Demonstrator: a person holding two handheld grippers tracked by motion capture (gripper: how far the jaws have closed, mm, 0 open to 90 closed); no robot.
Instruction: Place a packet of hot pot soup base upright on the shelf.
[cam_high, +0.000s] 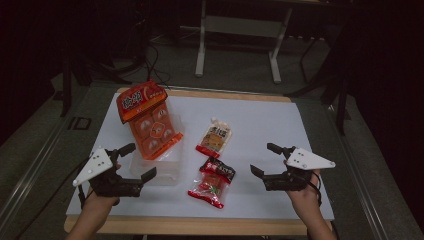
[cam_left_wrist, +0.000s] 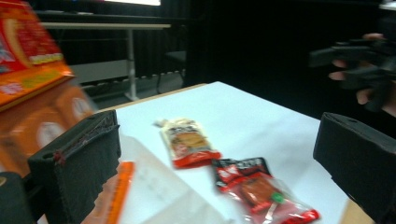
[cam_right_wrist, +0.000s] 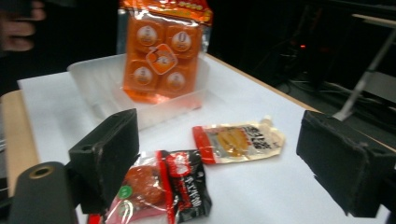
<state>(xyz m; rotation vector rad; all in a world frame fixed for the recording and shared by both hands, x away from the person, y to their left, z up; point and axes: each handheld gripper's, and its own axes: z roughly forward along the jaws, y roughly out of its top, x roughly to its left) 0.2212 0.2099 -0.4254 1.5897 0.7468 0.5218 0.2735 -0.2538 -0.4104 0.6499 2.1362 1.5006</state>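
A big orange snack pack (cam_high: 149, 121) (cam_right_wrist: 163, 49) stands tilted in a clear plastic tub (cam_high: 165, 170) (cam_right_wrist: 105, 81) at the table's left. A pale pouch with a red end (cam_high: 216, 137) (cam_left_wrist: 186, 142) (cam_right_wrist: 238, 141) lies at the middle. A red and black packet (cam_high: 213, 182) (cam_left_wrist: 254, 186) (cam_right_wrist: 161, 189) lies nearer the front edge. My left gripper (cam_high: 142, 161) (cam_left_wrist: 215, 154) is open beside the tub's front left, holding nothing. My right gripper (cam_high: 263, 159) (cam_right_wrist: 219, 156) is open to the right of the packets, holding nothing.
The white sheet (cam_high: 260, 120) covers a wooden table top (cam_high: 200, 225). A metal table frame (cam_high: 237, 35) stands on the floor behind. Cables (cam_high: 150, 55) lie on the floor at the back left. Dark surroundings ring the table.
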